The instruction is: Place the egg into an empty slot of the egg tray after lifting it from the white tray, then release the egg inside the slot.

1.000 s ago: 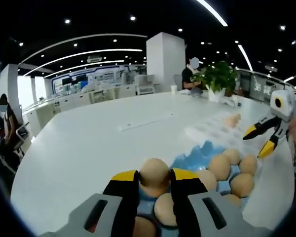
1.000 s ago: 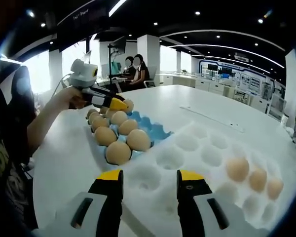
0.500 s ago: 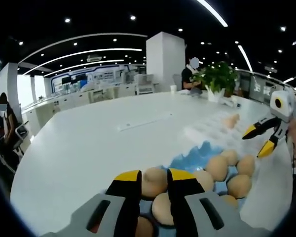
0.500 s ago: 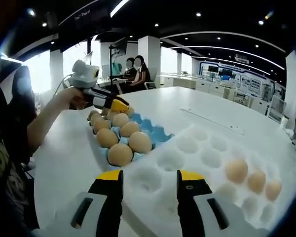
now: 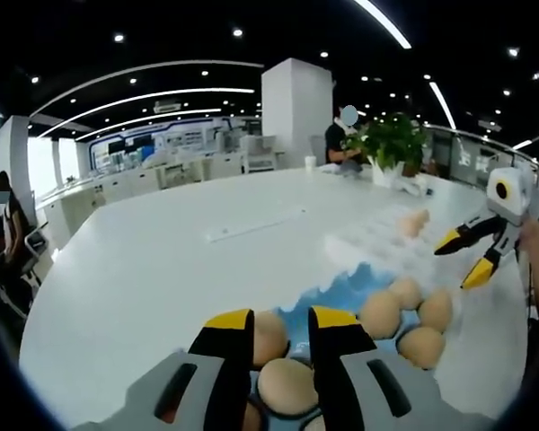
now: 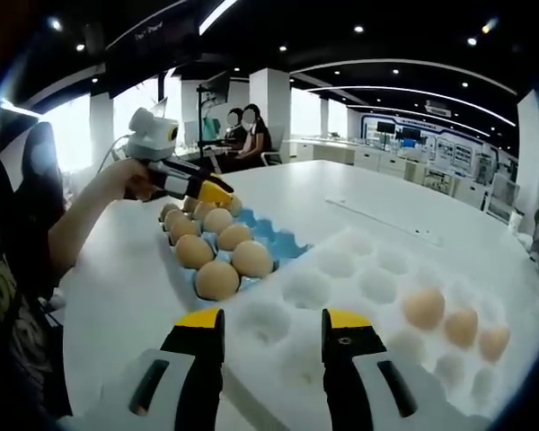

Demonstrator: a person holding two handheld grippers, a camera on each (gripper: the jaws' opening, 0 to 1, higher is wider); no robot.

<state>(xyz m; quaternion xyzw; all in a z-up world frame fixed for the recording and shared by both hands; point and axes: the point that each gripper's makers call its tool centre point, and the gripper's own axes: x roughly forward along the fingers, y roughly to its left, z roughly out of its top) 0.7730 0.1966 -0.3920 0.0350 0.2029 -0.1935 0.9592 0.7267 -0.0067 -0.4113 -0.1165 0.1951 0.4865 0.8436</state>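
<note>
White table (image 6: pixel 278 184) holds both trays; left gripper (image 5: pixel 280 334) and right gripper (image 6: pixel 271 334) jaws spread, empty.

Bright ceiling strip lights, glare on table (image 5: pixel 162 269), fisheye-warped soft edges.

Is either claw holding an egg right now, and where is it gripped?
Nothing is held. The left claw stands open over the blue egg tray, with eggs beside and below it. The right claw is open above the white tray.
</note>
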